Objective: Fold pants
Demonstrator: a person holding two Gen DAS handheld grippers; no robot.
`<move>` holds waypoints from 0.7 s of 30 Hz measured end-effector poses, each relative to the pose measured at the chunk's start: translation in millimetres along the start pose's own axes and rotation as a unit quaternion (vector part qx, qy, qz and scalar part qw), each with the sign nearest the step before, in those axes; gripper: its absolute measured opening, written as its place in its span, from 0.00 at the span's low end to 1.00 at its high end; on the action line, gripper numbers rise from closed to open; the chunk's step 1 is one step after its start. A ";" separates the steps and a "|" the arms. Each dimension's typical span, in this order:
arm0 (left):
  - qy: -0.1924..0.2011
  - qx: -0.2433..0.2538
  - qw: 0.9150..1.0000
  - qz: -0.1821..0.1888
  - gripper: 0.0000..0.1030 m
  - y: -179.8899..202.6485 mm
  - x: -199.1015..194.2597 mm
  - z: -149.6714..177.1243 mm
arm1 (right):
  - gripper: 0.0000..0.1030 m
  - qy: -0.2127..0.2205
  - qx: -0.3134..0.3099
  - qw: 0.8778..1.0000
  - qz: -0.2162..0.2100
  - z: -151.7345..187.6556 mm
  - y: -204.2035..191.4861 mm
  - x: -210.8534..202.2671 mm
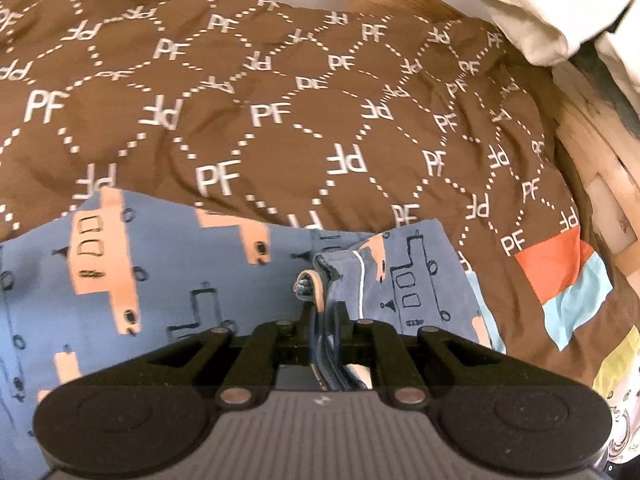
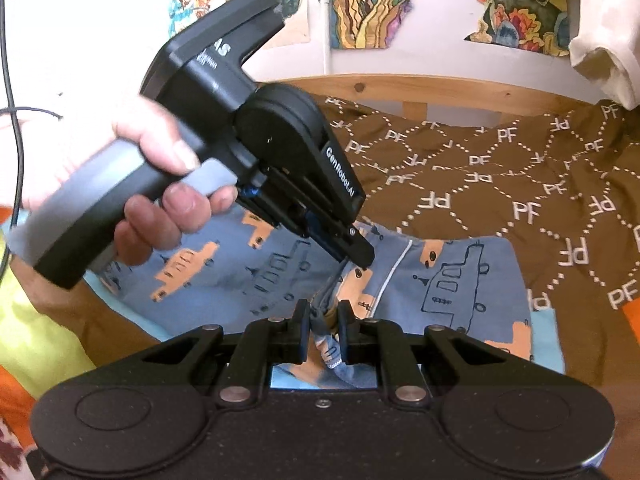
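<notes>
Our left gripper (image 1: 322, 300) had its jaws pinched nearly shut on a bunched edge of the pants (image 1: 168, 280), the blue fabric squeezed up between the fingers and trailing back toward the body of the tool. Our right gripper (image 2: 324, 316) was clamped just as narrowly on another gathered fold of the same garment, close beside the left one's tip, which the right wrist view showed touching the cloth while a hand (image 2: 160, 168) squeezed its handle. The pants, blue with orange and outlined vehicles, lay spread on the brown patterned bedspread (image 1: 280, 92) near the wooden bed frame (image 2: 440, 88). We judged the main risk to be the thin, crumpled bites: if either pinch held only a few layers, pulling could let the fabric slip out, or drag one layer alone and leave a crooked, lumpy fold.
</notes>
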State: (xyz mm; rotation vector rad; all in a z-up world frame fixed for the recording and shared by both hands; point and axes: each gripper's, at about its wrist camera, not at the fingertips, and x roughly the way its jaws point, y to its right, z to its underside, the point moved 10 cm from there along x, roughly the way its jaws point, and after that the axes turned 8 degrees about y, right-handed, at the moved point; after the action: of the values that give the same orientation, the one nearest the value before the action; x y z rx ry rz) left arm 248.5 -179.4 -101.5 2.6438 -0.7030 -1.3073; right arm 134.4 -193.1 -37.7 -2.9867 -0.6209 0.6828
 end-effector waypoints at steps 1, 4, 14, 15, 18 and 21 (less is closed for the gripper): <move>0.001 -0.003 1.000 -0.001 0.09 -4.3 -2.4 0.2 | 0.15 0.002 0.000 1.000 -0.004 -1.8 -2.9 1.4; 0.001 -0.012 1.000 -0.004 0.09 -17.4 -8.2 1.9 | 0.15 0.000 0.008 1.000 -0.016 -4.7 -12.3 6.9; 0.003 -0.024 1.000 -0.018 0.09 -43.9 -21.2 5.4 | 0.15 -0.011 0.011 0.999 -0.047 -6.1 -39.8 23.2; 0.002 -0.024 1.000 -0.019 0.09 -46.2 -22.2 5.5 | 0.15 -0.013 0.010 0.999 -0.049 -5.5 -42.4 25.0; 0.002 -0.023 0.999 -0.023 0.09 -53.8 -25.8 6.4 | 0.15 -0.019 0.003 0.998 -0.056 -3.6 -50.1 29.7; 0.001 -0.025 0.999 -0.029 0.09 -62.3 -29.4 7.8 | 0.15 -0.024 -0.003 0.998 -0.063 -1.6 -57.2 33.4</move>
State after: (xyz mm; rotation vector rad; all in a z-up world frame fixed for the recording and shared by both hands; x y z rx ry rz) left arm 249.3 -110.1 -103.5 2.6446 -0.5901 -1.3172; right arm 141.1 -127.6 -44.3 -2.9133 -0.8069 0.7469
